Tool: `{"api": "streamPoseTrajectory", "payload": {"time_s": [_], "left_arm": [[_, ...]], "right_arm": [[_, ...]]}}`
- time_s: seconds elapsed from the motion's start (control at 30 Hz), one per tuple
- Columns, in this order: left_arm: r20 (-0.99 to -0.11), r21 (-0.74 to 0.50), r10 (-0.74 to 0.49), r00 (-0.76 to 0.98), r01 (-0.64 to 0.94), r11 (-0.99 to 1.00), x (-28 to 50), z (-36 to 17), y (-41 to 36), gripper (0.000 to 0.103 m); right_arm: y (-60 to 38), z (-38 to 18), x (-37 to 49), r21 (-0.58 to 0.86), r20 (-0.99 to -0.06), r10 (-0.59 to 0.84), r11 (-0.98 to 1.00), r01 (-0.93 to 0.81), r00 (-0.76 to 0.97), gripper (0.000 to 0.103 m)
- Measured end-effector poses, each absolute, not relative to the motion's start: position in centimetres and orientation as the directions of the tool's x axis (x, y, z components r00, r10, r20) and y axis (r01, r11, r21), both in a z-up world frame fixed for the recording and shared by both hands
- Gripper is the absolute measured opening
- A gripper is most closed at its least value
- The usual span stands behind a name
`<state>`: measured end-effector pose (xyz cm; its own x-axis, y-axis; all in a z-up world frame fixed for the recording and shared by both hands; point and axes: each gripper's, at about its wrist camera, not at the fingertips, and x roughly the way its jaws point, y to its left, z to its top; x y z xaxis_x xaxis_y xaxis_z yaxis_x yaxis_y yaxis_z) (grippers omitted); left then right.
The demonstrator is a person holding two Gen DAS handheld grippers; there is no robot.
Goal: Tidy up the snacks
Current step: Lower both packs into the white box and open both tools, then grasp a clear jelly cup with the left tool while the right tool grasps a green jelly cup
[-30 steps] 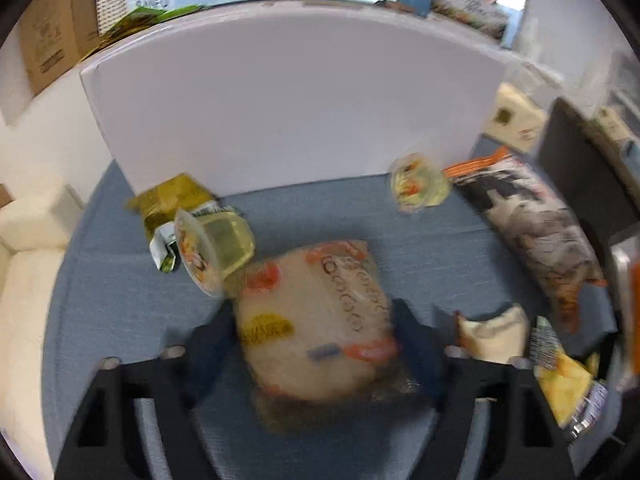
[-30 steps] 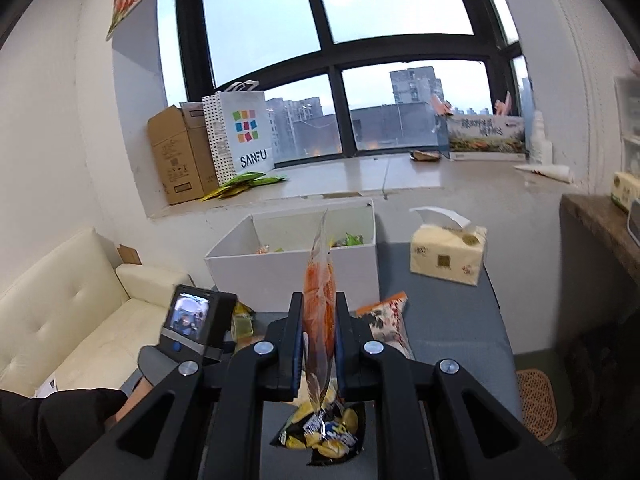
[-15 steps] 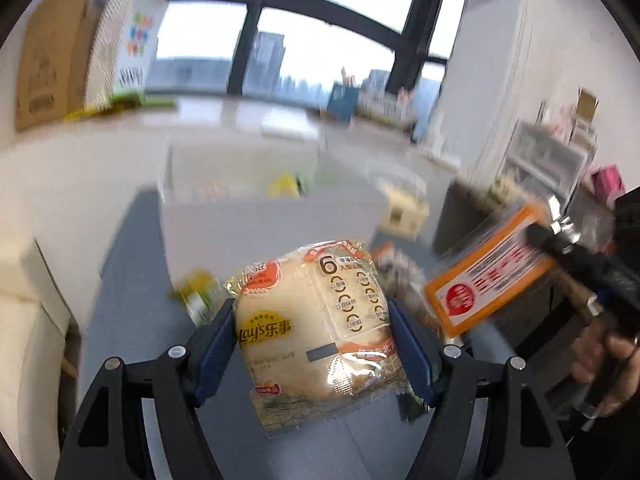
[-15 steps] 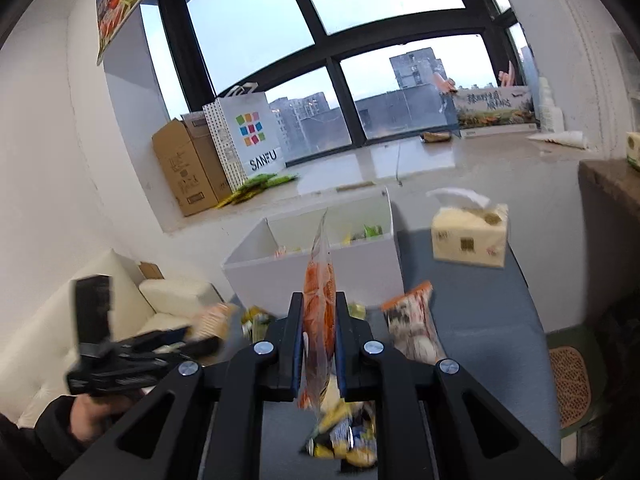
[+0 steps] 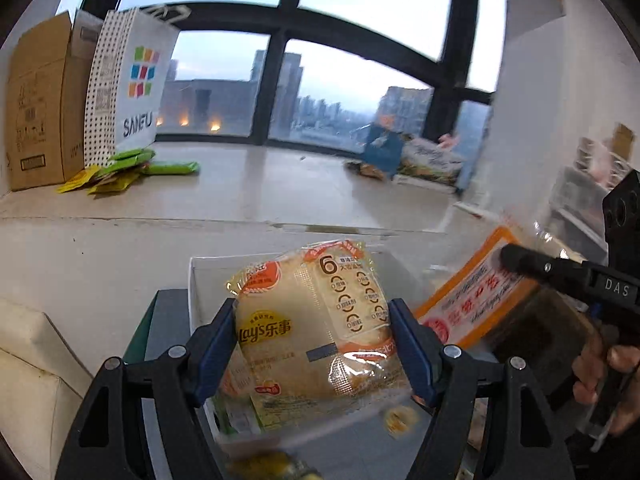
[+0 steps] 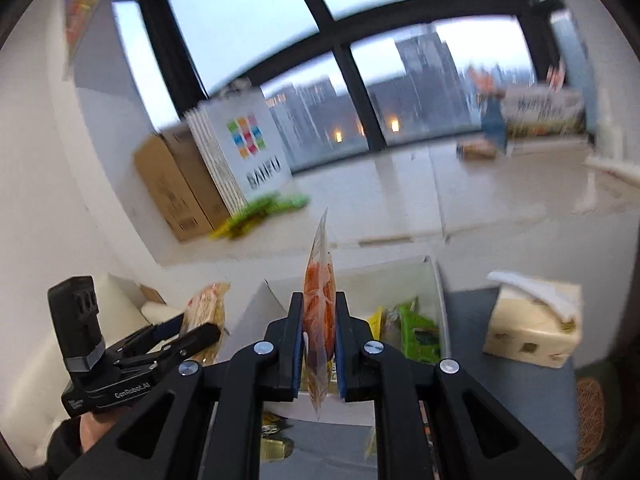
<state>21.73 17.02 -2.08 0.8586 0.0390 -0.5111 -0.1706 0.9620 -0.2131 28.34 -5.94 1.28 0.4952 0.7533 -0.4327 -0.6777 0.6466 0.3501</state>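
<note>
My left gripper (image 5: 312, 332) is shut on a puffy yellow Lay's chip bag (image 5: 316, 328) and holds it in the air over the near edge of the white box (image 5: 196, 280). My right gripper (image 6: 318, 320) is shut on a flat orange snack packet (image 6: 319, 300), held upright on edge above the same white box (image 6: 434, 280), which holds green and yellow snacks. The right gripper with its orange packet (image 5: 476, 300) shows at the right of the left wrist view. The left gripper with its bag (image 6: 204, 312) shows at the left of the right wrist view.
A tissue pack (image 6: 532, 320) lies on the grey table right of the box. More snacks (image 6: 276, 436) lie on the table below the grippers. A windowsill behind holds a cardboard box (image 5: 36, 108), a SANFU bag (image 5: 132, 92) and green packets (image 5: 132, 168). A cream sofa (image 5: 32, 380) stands at the left.
Both grippers have risen and moved forward toward the white box with their snacks. The left gripper lifted the chip bag off the table and now points over the box.
</note>
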Motion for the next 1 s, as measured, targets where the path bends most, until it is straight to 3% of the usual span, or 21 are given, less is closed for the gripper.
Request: {"api": "streamPoseTrajectory", "payload": {"time_s": [0.1, 0.17, 0.2, 0.23, 0.3, 0.63, 1.0], "left_arm": [[-0.544, -0.19, 0.04, 0.838, -0.17, 0.967, 24.6, -3.8, 17.1, 0.078], [-0.582, -0.178, 0.05, 0.812, -0.187, 0.966, 25.5, -4.8, 17.1, 0.088], [-0.594, -0.177, 0.058, 0.803, -0.201, 0.964, 25.6, -5.1, 17.2, 0.103], [-0.578, -0.185, 0.065, 0.813, -0.208, 0.96, 25.3, -5.2, 17.4, 0.103], [-0.573, -0.188, 0.071, 0.816, -0.215, 0.958, 25.0, -5.2, 17.8, 0.103], [-0.562, -0.18, 0.065, 0.824, -0.199, 0.963, 22.0, -4.6, 17.7, 0.103], [-0.495, -0.098, 0.035, 0.868, -0.096, 0.991, 11.2, -3.1, 13.1, 0.103]], "right_arm": [[-4.1, 0.1, 31.8, 0.429, -0.469, 0.764, 0.636, -0.642, 0.444, 0.013], [-3.0, -0.3, 32.9, 0.424, -0.486, 0.76, 0.637, -0.644, 0.432, 0.021], [-2.2, -0.6, 33.6, 0.423, -0.513, 0.757, 0.633, -0.648, 0.405, 0.061], [-1.9, -0.9, 34.2, 0.413, -0.545, 0.737, 0.652, -0.636, 0.401, 0.103], [-1.7, -1.2, 34.6, 0.362, -0.572, 0.68, 0.711, -0.603, 0.459, 0.103], [-3.1, -0.6, 31.9, 0.305, -0.505, 0.666, 0.733, -0.608, 0.549, 0.103], [-8.6, -0.1, 20.8, 0.176, -0.433, 0.707, 0.675, -0.717, 0.559, 0.103]]}}
